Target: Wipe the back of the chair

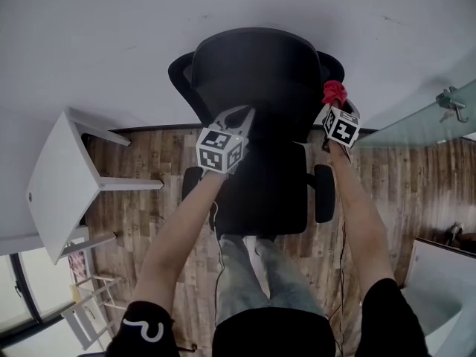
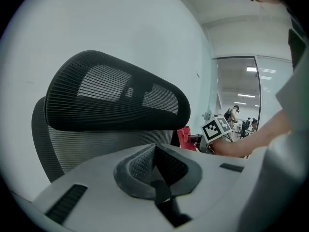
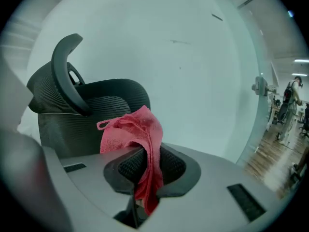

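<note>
A black mesh office chair [image 1: 256,73] stands against the white wall, its back and headrest right in front of me. My right gripper [image 1: 332,99] is shut on a red cloth [image 1: 334,91], which it holds by the chair back's right edge. In the right gripper view the red cloth [image 3: 133,129] bunches between the jaws and hangs down, with the chair [image 3: 91,110] to its left. My left gripper [image 1: 245,114] is shut and empty, hovering over the left part of the chair back. The left gripper view faces the headrest [image 2: 116,98]; the red cloth [image 2: 186,138] shows to its right.
A white table [image 1: 59,184] stands at the left over the wooden floor [image 1: 141,214]. A glass door with a metal handle [image 1: 451,103] is at the right. A small white step frame [image 1: 93,303] sits bottom left, and white furniture [image 1: 439,288] bottom right.
</note>
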The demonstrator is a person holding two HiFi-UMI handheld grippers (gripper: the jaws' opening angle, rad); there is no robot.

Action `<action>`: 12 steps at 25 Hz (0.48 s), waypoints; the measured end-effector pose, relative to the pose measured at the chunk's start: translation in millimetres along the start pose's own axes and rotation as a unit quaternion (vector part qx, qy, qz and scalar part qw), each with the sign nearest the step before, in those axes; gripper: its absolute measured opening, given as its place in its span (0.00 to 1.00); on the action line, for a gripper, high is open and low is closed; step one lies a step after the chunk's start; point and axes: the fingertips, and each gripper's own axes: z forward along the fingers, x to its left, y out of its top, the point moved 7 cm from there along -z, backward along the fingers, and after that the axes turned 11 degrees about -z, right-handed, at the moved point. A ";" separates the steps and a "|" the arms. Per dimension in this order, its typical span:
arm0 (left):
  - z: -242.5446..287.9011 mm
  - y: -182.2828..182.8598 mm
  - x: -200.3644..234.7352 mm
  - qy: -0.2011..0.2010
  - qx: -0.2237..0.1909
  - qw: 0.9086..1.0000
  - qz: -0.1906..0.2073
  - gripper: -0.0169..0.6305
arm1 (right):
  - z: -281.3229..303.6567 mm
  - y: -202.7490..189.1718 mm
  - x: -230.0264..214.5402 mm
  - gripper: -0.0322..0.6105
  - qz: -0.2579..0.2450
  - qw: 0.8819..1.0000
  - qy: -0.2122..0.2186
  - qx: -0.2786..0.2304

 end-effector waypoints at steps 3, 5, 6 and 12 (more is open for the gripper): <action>-2.9 -0.7 3.7 0.002 -0.005 1.000 0.001 0.06 | -6.6 -6.2 -12.2 0.15 0.026 1.000 -0.017 0.000; -6.3 -3.3 6.9 0.005 -0.008 1.000 -0.002 0.06 | -13.7 -11.4 -13.9 0.15 0.039 0.999 -0.018 -0.004; -8.4 -5.3 9.1 0.007 -0.008 1.000 -0.005 0.06 | -17.3 -14.2 -12.1 0.15 0.041 0.999 -0.015 -0.005; -28.2 -21.9 31.5 0.028 -0.014 0.999 -0.016 0.06 | -31.0 -32.0 30.8 0.15 0.029 0.999 0.024 -0.006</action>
